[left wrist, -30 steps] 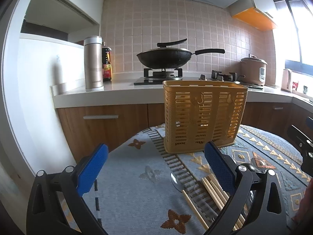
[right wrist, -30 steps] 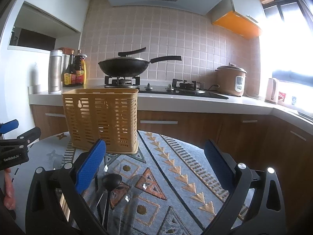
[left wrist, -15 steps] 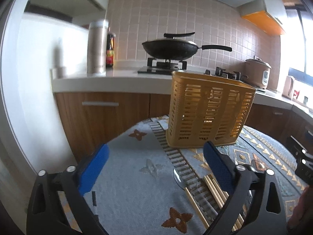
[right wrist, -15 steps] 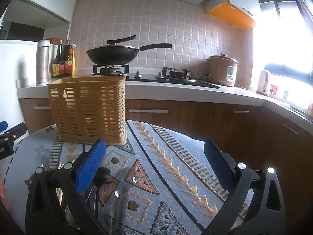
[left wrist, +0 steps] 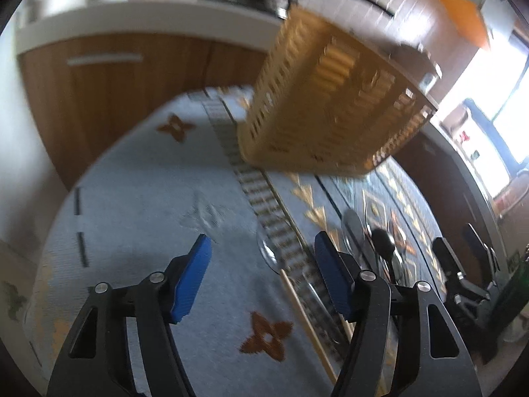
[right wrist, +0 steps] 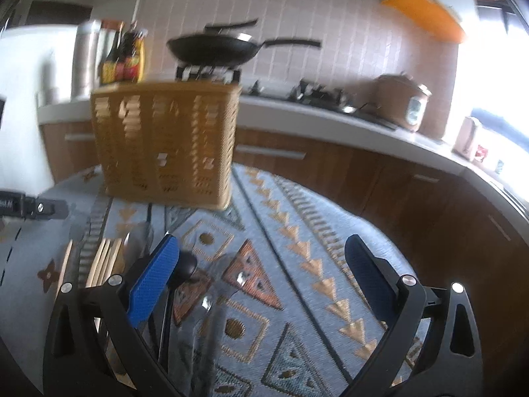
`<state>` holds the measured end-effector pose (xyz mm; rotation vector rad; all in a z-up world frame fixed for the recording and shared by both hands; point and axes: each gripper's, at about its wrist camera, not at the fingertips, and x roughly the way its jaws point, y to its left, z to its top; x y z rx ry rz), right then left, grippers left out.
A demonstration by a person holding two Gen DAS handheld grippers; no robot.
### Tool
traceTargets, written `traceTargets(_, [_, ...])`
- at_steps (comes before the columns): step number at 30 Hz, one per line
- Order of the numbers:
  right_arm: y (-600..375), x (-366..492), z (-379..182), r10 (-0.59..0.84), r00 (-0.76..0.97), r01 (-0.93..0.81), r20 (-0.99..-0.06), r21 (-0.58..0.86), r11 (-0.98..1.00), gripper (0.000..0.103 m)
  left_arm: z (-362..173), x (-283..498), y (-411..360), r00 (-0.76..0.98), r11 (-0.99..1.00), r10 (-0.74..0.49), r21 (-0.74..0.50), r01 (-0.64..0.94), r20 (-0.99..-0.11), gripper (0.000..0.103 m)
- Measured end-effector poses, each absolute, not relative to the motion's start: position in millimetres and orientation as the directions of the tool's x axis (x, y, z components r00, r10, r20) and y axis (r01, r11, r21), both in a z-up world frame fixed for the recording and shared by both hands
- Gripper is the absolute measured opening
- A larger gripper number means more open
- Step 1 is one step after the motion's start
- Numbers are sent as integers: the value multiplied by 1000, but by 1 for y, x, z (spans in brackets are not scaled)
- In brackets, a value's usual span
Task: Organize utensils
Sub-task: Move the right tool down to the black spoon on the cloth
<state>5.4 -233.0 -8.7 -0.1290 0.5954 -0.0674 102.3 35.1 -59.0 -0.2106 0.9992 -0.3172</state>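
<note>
Slatted yellow plastic basket (right wrist: 165, 145) standing on patterned-cloth table (right wrist: 297, 231); wooden chopsticks (right wrist: 102, 259) and black ladle (right wrist: 185, 264) lying before it.

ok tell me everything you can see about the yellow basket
The yellow basket is a tall, boxy plastic holder with rows of slotted openings in its walls and an open top. It stands upright on the patterned tablecloth, toward the table's far side, in front of the kitchen counter. Motion blur softens its detail, and its inside is not visible. Neither gripper touches it; the chopsticks lie on the cloth nearer the cameras, apart from it.
</note>
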Motion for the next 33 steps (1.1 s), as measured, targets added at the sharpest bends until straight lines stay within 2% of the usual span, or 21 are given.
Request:
traceTargets(1, [-233, 10, -11, -84, 806, 8, -586, -131, 991, 95, -64, 110, 33, 455, 932, -362, -329, 153, -813, 62])
traceTargets(3, [-233, 18, -15, -45, 772, -27, -634, -103, 994, 86, -71, 124, 31, 373, 921, -390, -368, 132, -842, 58])
traceTargets(5, [-236, 27, -13, 15, 718, -71, -695, -52, 996, 78, -77, 136, 28, 335, 934, -356, -335, 120, -873, 55])
traceTargets(9, [-247, 45, -8, 120, 619, -112, -776, 64, 992, 74, -81, 148, 17, 319, 953, -303, -284, 107, -898, 55])
traceTargets(13, [-260, 67, -8, 237, 485, -111, -842, 209, 971, 67, -79, 152, 2, 326, 968, -251, -230, 101, -911, 50])
traceTargets(17, [-267, 87, -12, 321, 378, -67, -868, 320, 945, 63, -78, 156, -1, 351, 980, -199, -180, 88, -915, 34])
traceTargets(21, [-262, 101, -16, 291, 311, -47, -905, 291, 956, 62, -75, 162, -3, 350, 983, -179, -154, 99, -920, 33])
traceTargets(31, [-228, 83, -7, 315, 247, -136, -916, 289, 948, 45, -63, 173, -33, 368, 982, -165, -118, 146, -915, 37])
traceTargets(33, [-213, 84, -10, 301, 232, -159, -925, 269, 950, 41, -59, 175, -40, 389, 985, -140, -87, 152, -911, 28])
